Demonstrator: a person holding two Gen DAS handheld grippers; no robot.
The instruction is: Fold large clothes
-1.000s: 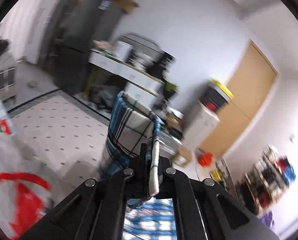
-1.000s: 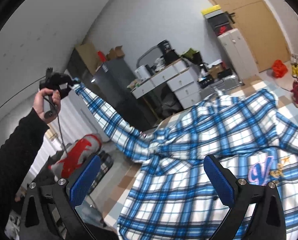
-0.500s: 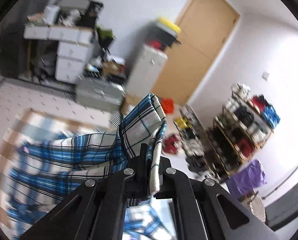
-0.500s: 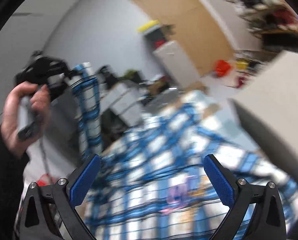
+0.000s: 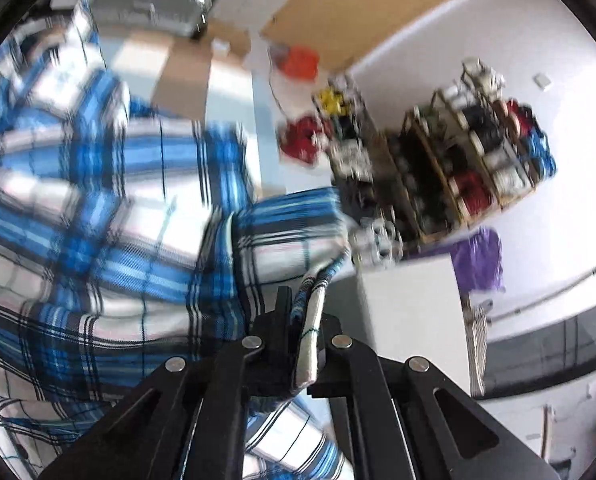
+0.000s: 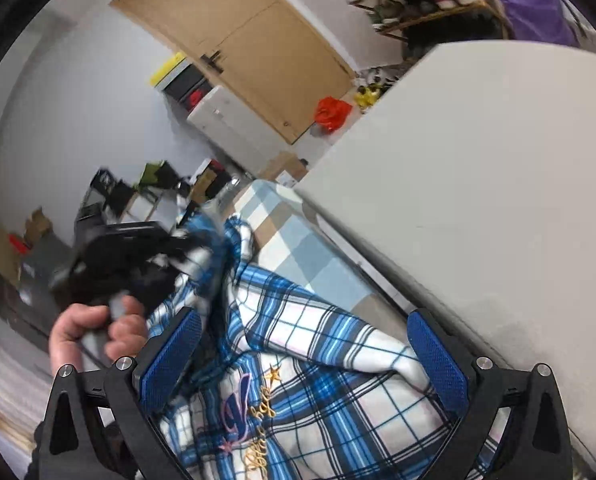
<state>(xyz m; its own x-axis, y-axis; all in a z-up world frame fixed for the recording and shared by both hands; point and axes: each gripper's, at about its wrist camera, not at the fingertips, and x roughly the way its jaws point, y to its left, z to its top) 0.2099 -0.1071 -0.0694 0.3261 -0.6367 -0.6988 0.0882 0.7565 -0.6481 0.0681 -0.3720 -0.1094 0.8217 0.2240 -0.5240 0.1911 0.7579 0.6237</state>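
Observation:
A blue and white plaid shirt [image 5: 97,220] lies spread below. My left gripper [image 5: 304,332] is shut on the shirt's sleeve cuff [image 5: 312,320] and holds it over the shirt body. In the right wrist view the shirt [image 6: 318,360], with an embroidered logo [image 6: 249,400] on it, fills the space under my right gripper [image 6: 304,360], which is open and empty with its blue pads [image 6: 438,360] wide apart above the cloth. The left gripper [image 6: 129,260] and the hand holding it show at the left there, with the sleeve bunched at its tip.
A white table or board [image 6: 478,200] slopes along the right of the shirt. A checked mat [image 6: 298,248] lies under the shirt. A wooden door [image 6: 257,48], white drawers [image 6: 233,124], an orange bag [image 6: 332,112] and shoe racks [image 5: 458,160] stand around the room.
My left gripper has swung the sleeve from high up at the left down and across over the shirt body. My right gripper has stayed open and tilted down closer to the shirt.

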